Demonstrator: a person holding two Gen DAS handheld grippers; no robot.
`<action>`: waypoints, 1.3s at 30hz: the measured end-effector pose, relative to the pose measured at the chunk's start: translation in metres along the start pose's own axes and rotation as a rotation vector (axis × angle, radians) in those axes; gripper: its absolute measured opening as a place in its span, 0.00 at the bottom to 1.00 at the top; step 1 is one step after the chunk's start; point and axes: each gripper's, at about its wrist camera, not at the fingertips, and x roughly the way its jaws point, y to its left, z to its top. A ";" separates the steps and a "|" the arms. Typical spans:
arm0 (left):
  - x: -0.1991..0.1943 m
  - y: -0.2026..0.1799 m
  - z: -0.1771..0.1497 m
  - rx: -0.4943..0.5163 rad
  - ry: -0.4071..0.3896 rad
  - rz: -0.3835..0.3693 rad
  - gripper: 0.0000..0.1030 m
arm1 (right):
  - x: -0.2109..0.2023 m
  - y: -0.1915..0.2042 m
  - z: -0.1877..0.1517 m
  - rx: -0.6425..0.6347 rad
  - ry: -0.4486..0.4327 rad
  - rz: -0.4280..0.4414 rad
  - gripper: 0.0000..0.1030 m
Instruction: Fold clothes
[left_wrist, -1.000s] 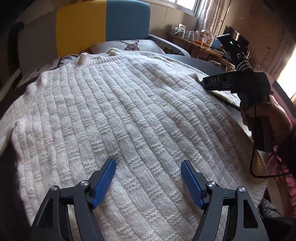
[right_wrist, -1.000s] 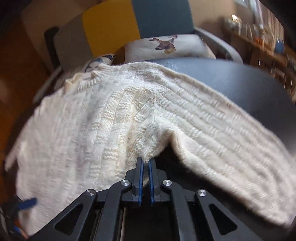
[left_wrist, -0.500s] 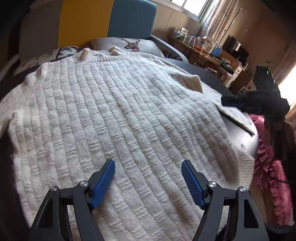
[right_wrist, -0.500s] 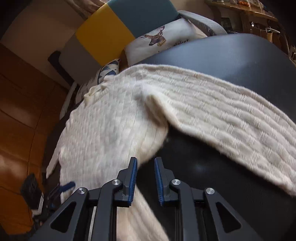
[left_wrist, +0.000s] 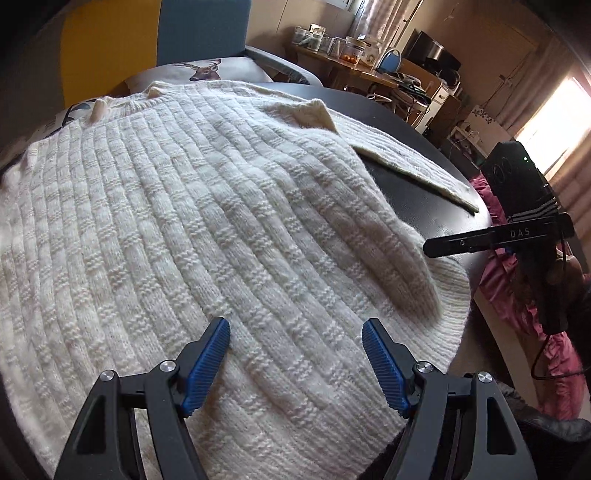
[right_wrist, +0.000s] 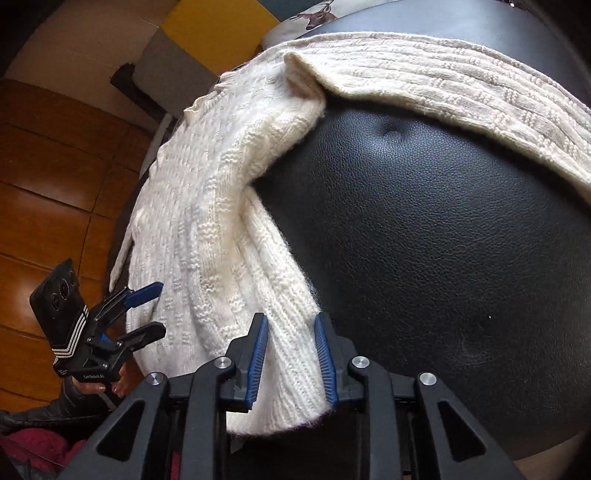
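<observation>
Left wrist: my left gripper (left_wrist: 295, 363), jaws apart, hovers over the spread sweater (left_wrist: 207, 236); right gripper (right_wrist: 290, 360), jaws apart, straddles its hem. Sleeve (right_wrist: 443, 96) lies outstretched; folding unfinished.

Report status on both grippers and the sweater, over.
Left gripper open, above sweater body. Right gripper open, fingers astride the hem corner, not clamped. Right sleeve spread out on the black leather surface. Nothing in the way.

A cream sweater (left_wrist: 207, 229) of chunky, fuzzy ribbed knit lies on a black table (right_wrist: 424, 236) of grained, faintly glossy leather; beside it, glossy wooden floor (right_wrist: 55, 177).
</observation>
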 end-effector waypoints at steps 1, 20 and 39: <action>0.000 0.001 -0.002 0.000 -0.004 0.001 0.73 | 0.002 0.001 -0.002 -0.003 -0.003 -0.002 0.26; -0.008 0.012 -0.012 -0.019 -0.024 -0.030 0.76 | -0.036 0.056 -0.068 -0.194 0.010 -0.350 0.04; -0.152 0.171 -0.066 -0.537 -0.283 0.205 0.77 | 0.004 0.084 -0.011 -0.124 -0.108 -0.103 0.21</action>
